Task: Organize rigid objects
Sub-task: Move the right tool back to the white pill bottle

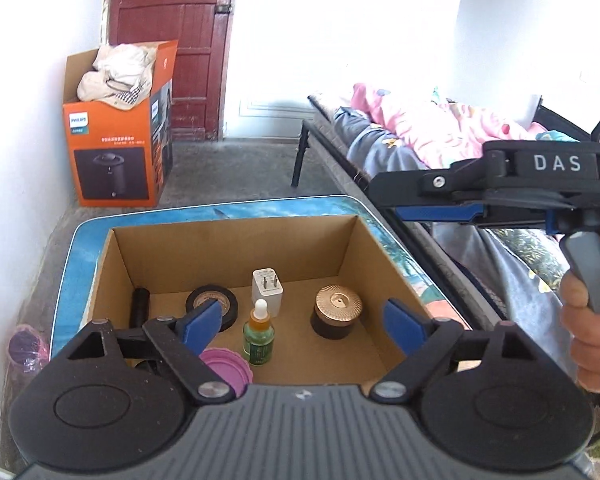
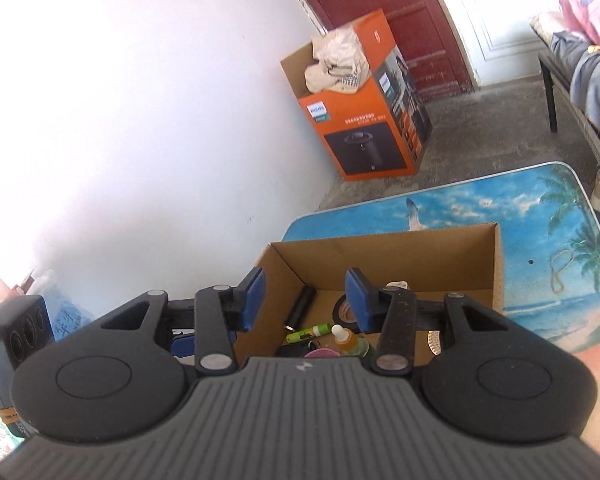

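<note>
- Pink lid [image 1: 227,368] at the near wall of the cardboard box [image 1: 236,248] is half hidden behind the left gripper [image 1: 304,320]; 1 dark item beside it is too covered to identify.
- In the right wrist view the box's near contents are cut off by the right gripper [image 2: 306,300]; a green tube [image 2: 306,332] and a keyring are barely readable.
- Box sits on the beach-print table [image 2: 540,216]; inside it: black cylinder [image 1: 140,306] at left wall, tape roll [image 1: 212,305], white charger [image 1: 267,289] near back, dropper bottle [image 1: 259,340] upright at centre, gold-topped jar [image 1: 337,311] toward right wall.
- Left gripper: fingers spread wide, holding nothing, above the box's near edge.
- Right gripper: fingers partly apart, nothing held, over the box's left side.
- Orange box [image 1: 116,136] with cloth stands beyond the table.
</note>
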